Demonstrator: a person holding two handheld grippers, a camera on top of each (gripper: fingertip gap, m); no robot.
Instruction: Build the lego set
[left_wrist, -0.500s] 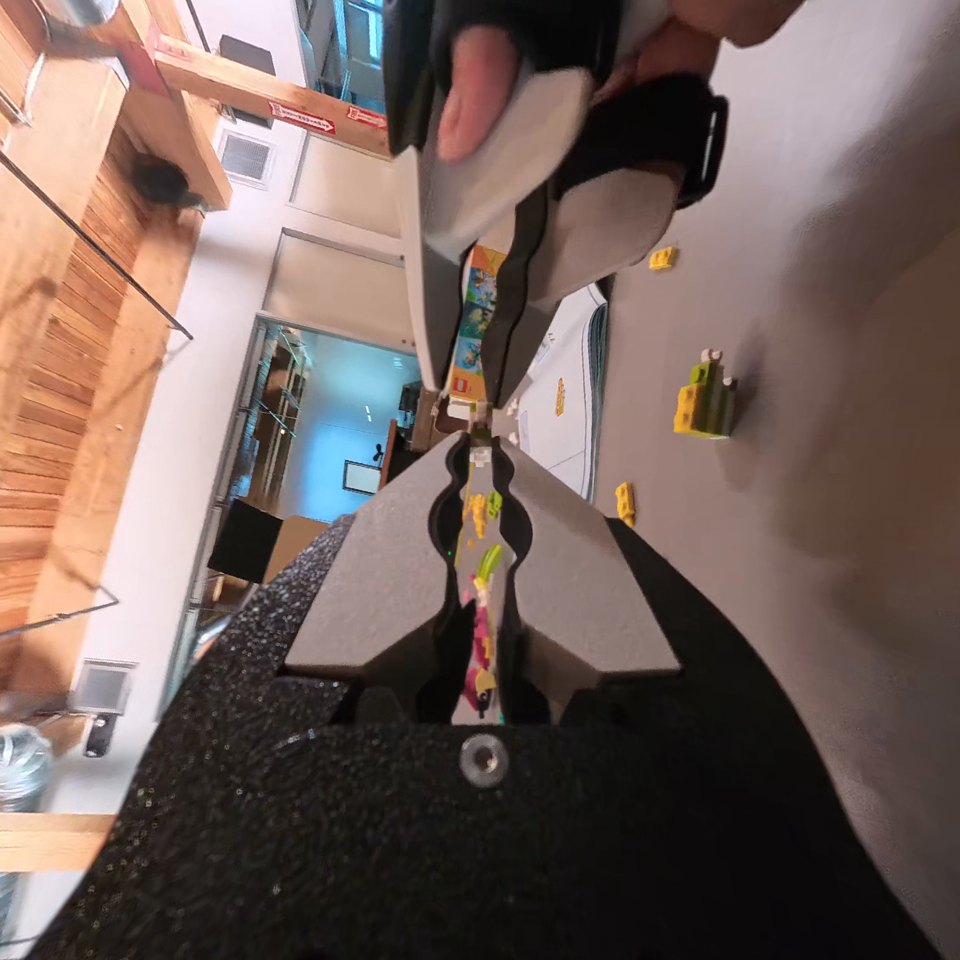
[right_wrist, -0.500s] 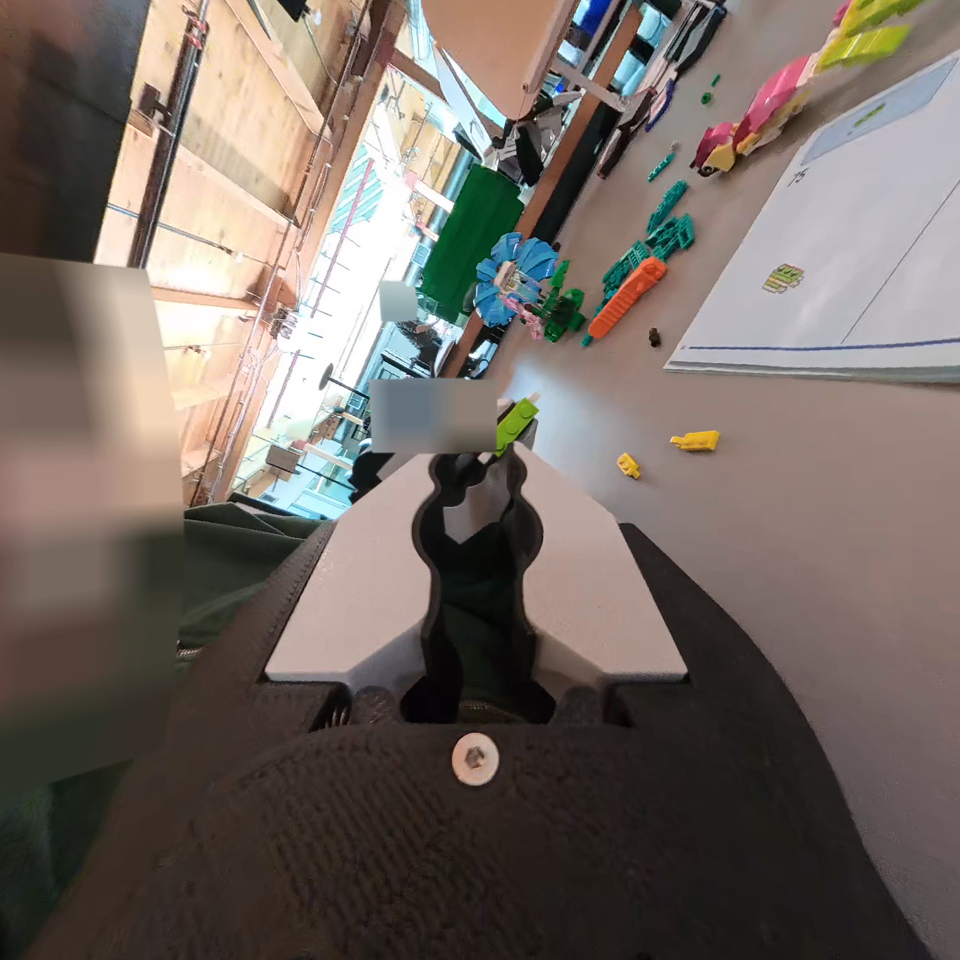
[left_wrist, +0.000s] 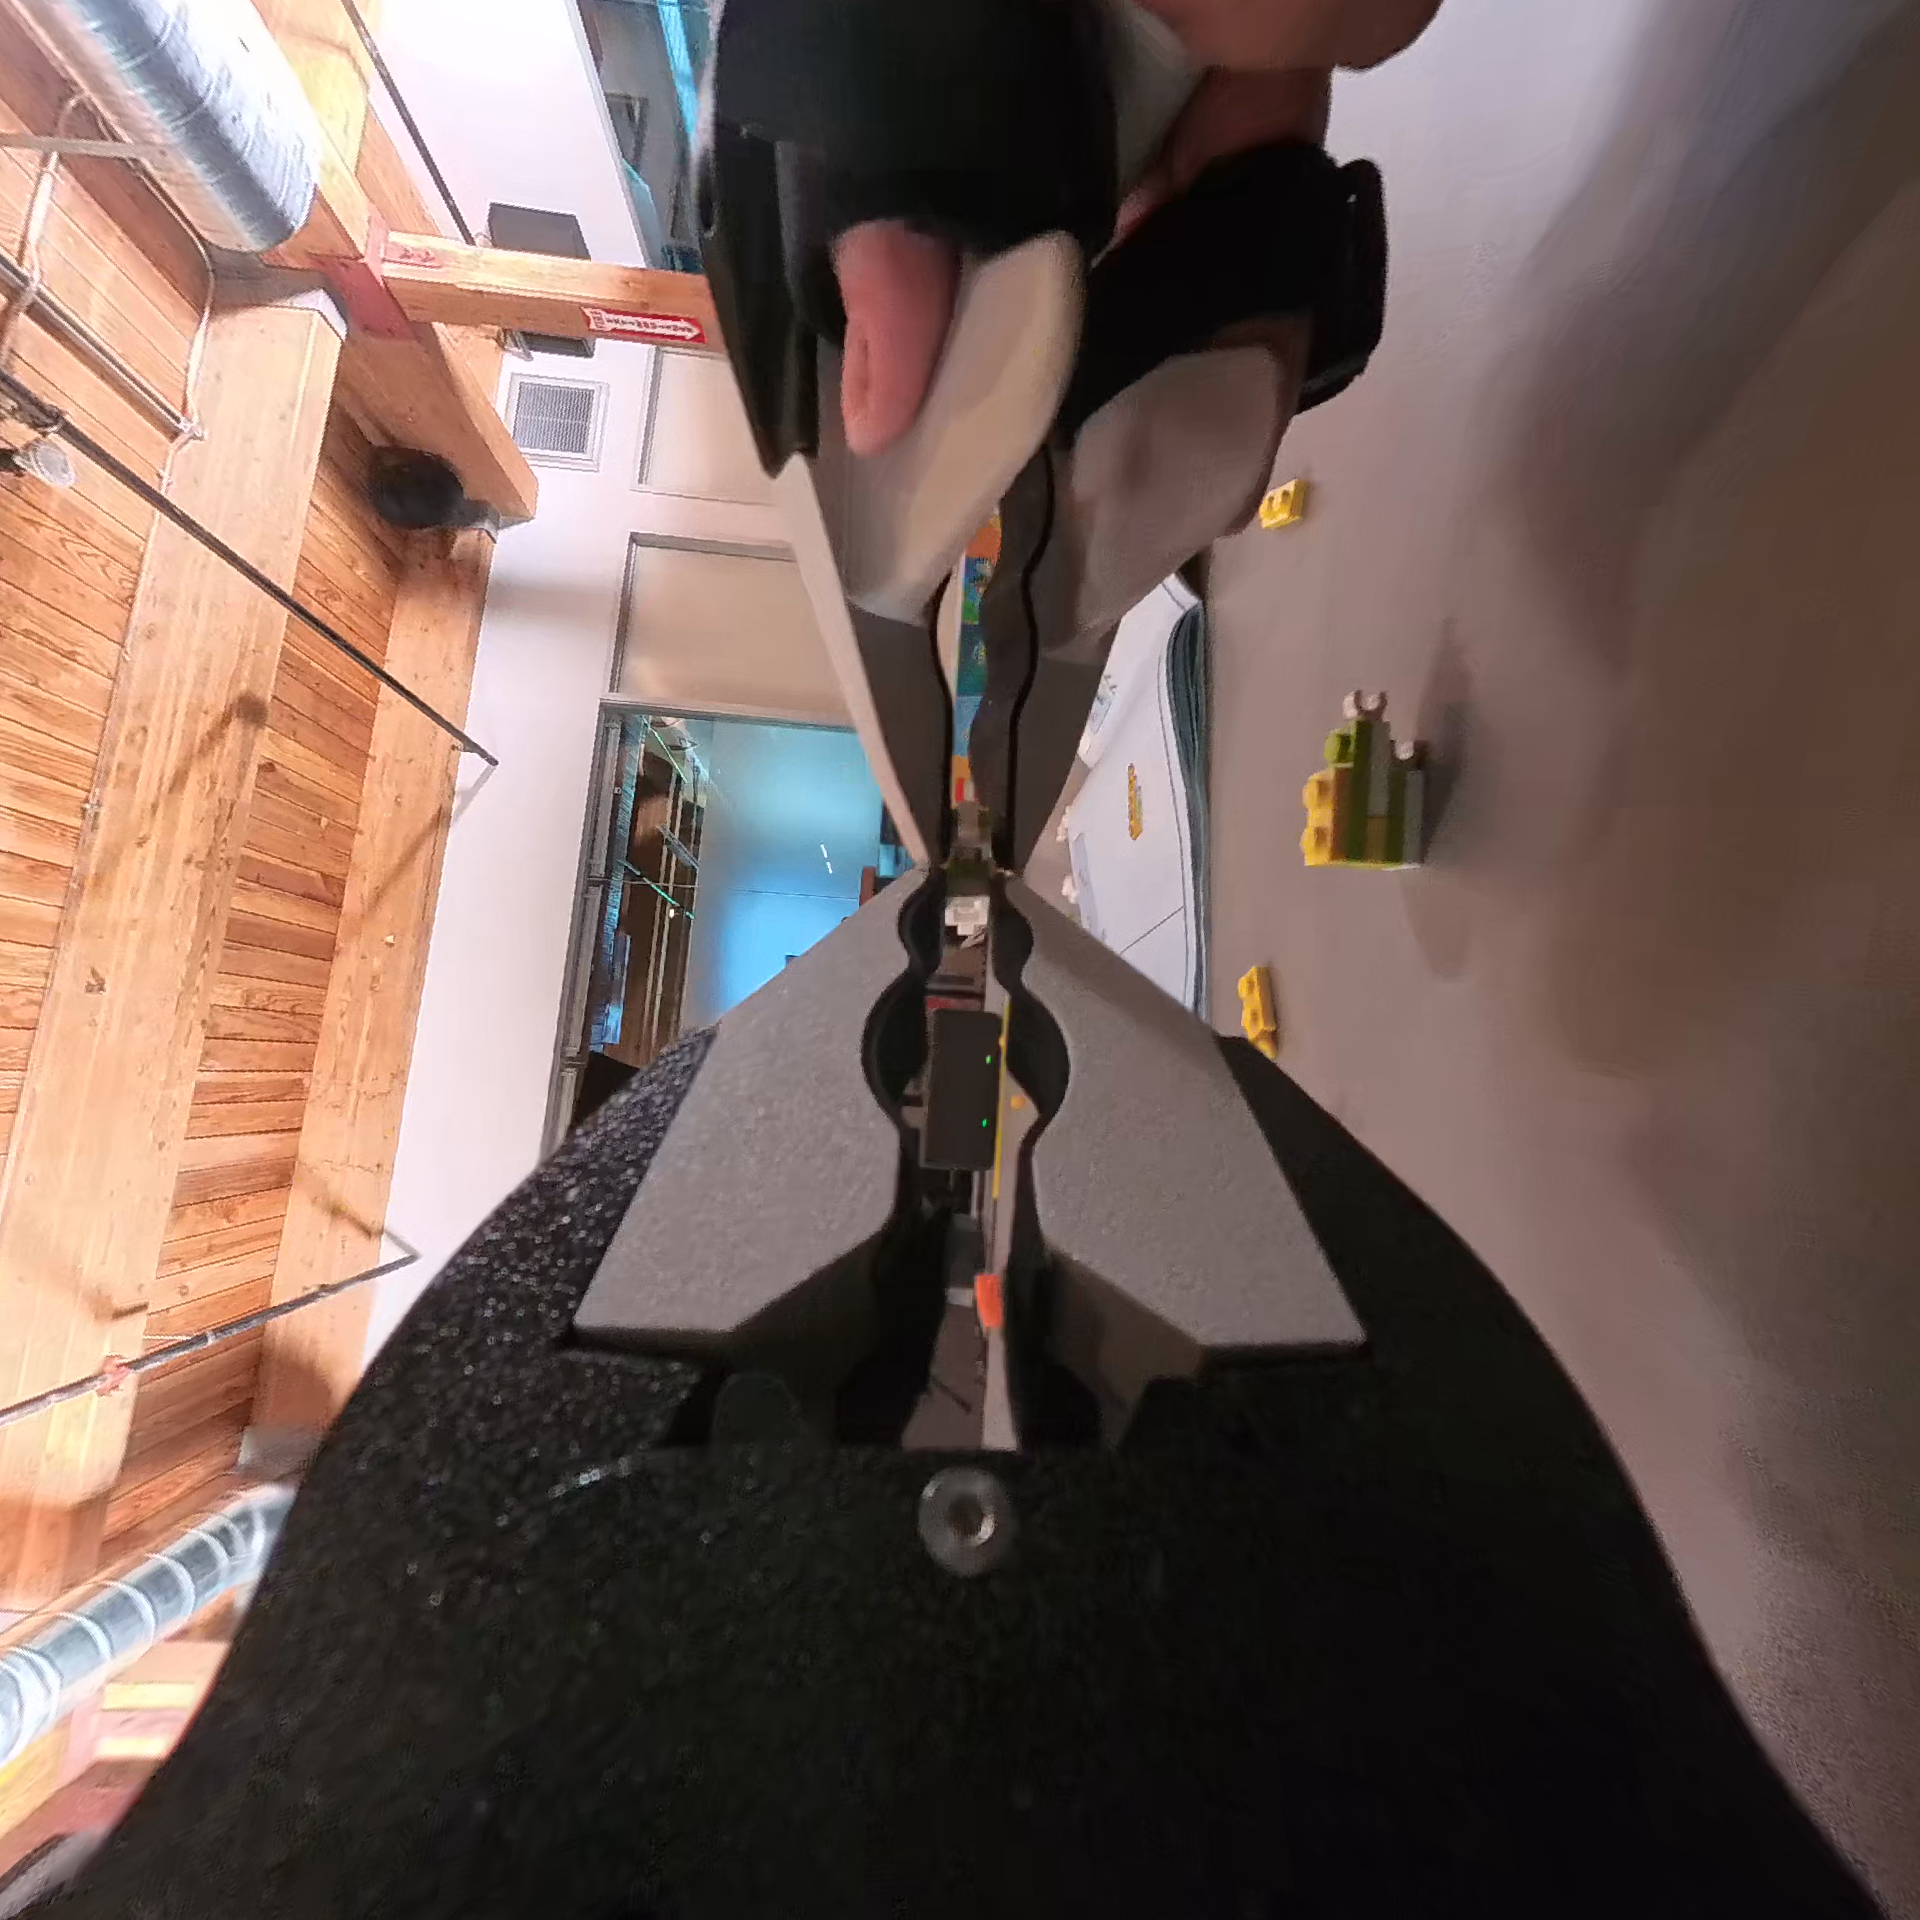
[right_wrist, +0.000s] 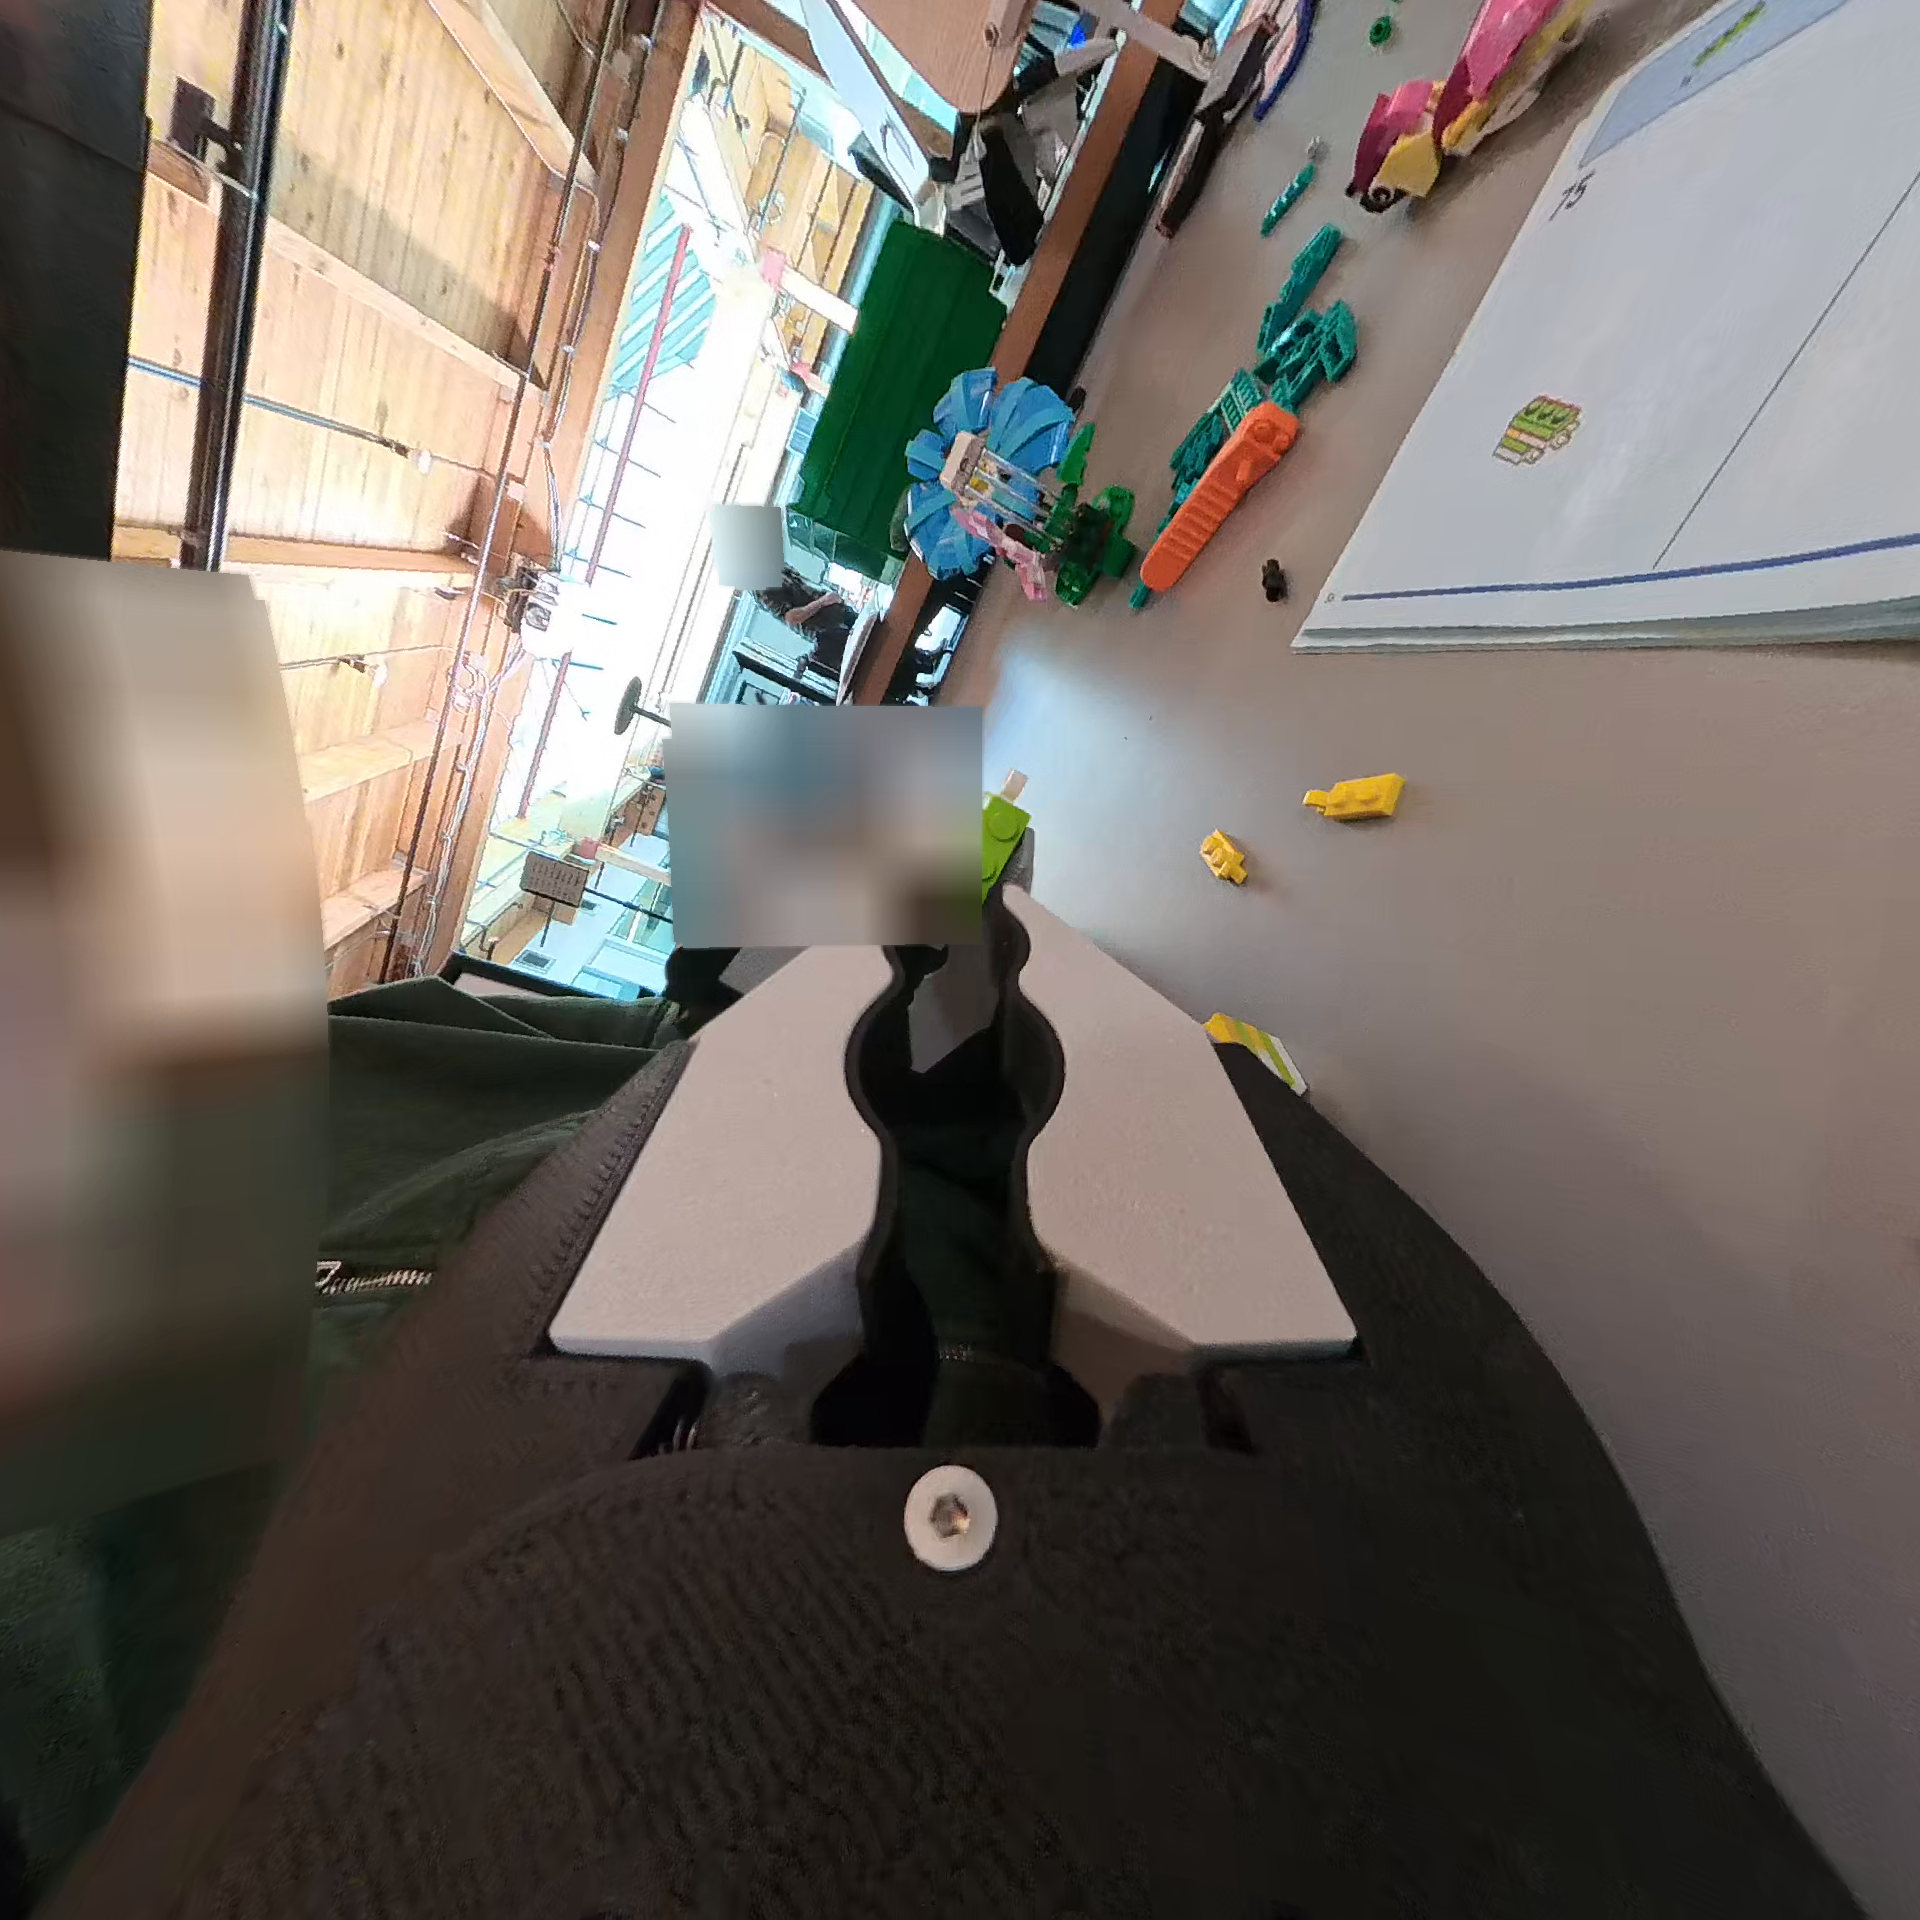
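Note:
My left gripper (left_wrist: 968, 885) has dark grey fingers and is shut on a small lime and white lego piece (left_wrist: 964, 902) at its tips. My right gripper (left_wrist: 968, 831) comes in from the top, held by a gloved hand (left_wrist: 894, 332), and meets the left one tip to tip. In the right wrist view my right gripper (right_wrist: 982, 951) is shut on a lime lego plate (right_wrist: 1004, 831) that sticks out past its tips. A blurred patch hides its left tip. A partly built lime and yellow block (left_wrist: 1361, 795) stands on the grey table (left_wrist: 1662, 935).
An open instruction booklet (right_wrist: 1662, 364) lies at the right. Loose yellow pieces (right_wrist: 1356, 798) (left_wrist: 1257, 1003) lie near it. Farther off are an orange brick separator (right_wrist: 1216, 499), teal pieces (right_wrist: 1294, 343), a blue flower model (right_wrist: 987, 468) and a pink bird model (right_wrist: 1434, 135).
The two grippers have closed the small gap and now meet tip to tip. Both stay shut on their pieces. The left view has tilted slightly.

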